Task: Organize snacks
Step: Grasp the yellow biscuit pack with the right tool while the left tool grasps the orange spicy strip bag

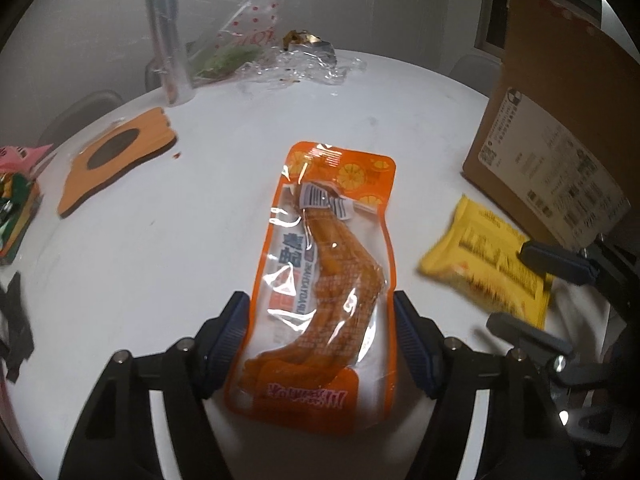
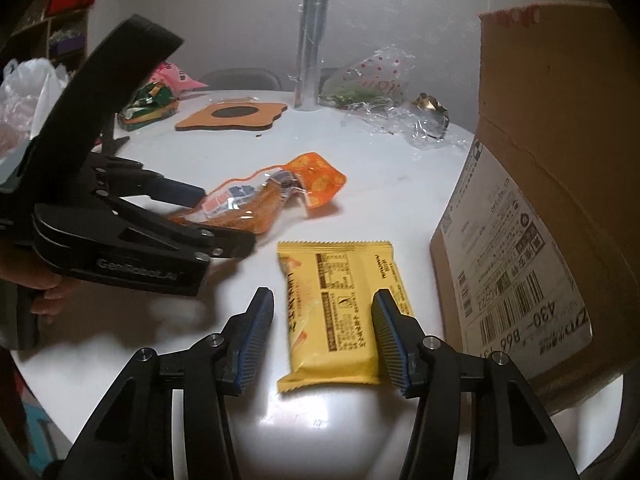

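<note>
An orange snack pouch (image 1: 324,272) with a clear window lies on the white round table (image 1: 168,248). My left gripper (image 1: 320,312) is open, one finger on each side of the pouch's near half; contact is not clear. It also shows in the right wrist view (image 2: 216,216), around the pouch (image 2: 264,196). A yellow snack packet (image 2: 340,308) lies flat between the open fingers of my right gripper (image 2: 320,316), closer to the right finger. In the left wrist view the yellow packet (image 1: 484,260) lies right of the pouch, with the right gripper (image 1: 536,292) over it.
A tall cardboard box (image 2: 532,220) stands at the right, close to the yellow packet. An orange coaster-like mat (image 2: 232,114), green and pink snack bags (image 2: 156,96), a clear tube (image 2: 312,44) and crumpled cellophane (image 2: 380,92) sit at the table's far side.
</note>
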